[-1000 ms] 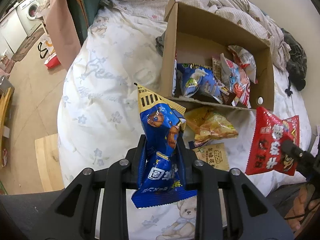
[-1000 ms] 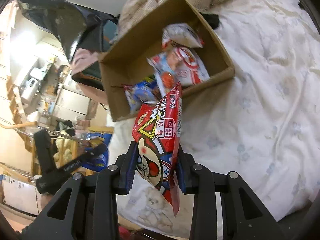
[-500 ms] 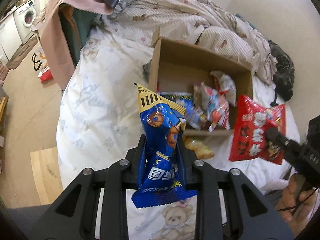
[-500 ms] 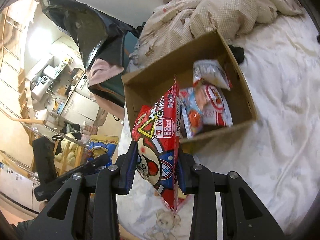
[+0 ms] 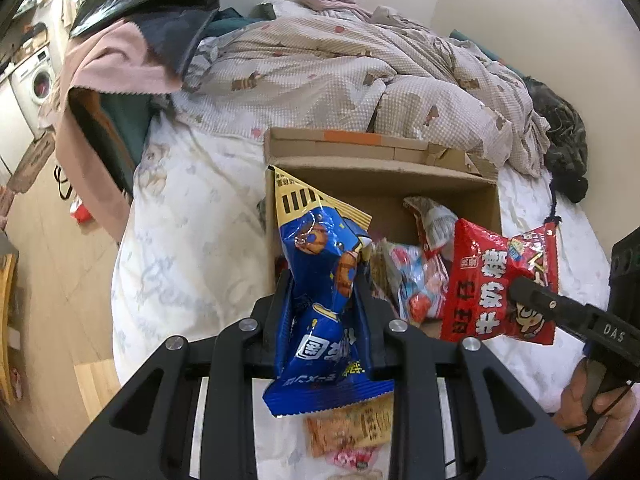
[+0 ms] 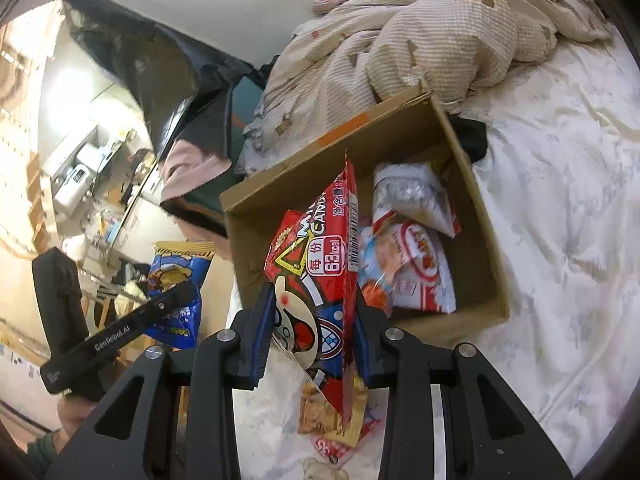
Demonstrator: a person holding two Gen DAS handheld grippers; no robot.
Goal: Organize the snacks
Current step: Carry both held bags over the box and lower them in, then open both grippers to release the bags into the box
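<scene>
Two light, crinkly, slippery packets: left gripper (image 5: 323, 300) clamps blue bag (image 5: 320, 280) mid-body, right gripper (image 6: 315, 320) pinches red bag (image 6: 320, 264) low, over the box (image 6: 472, 184).

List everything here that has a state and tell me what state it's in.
left gripper: shut on the blue snack bag, held upright.
right gripper: shut on the red candy bag.
cardboard box: open, partly filled with snack packets.
orange packet: lying loose on the bed sheet.

Bed (image 5: 188, 240): white sheet, under my view
Quilt (image 5: 340, 64): rumpled (bear print)
Floor (image 5: 44, 248): pale wood
Washing machine (image 5: 40, 80): far left
</scene>
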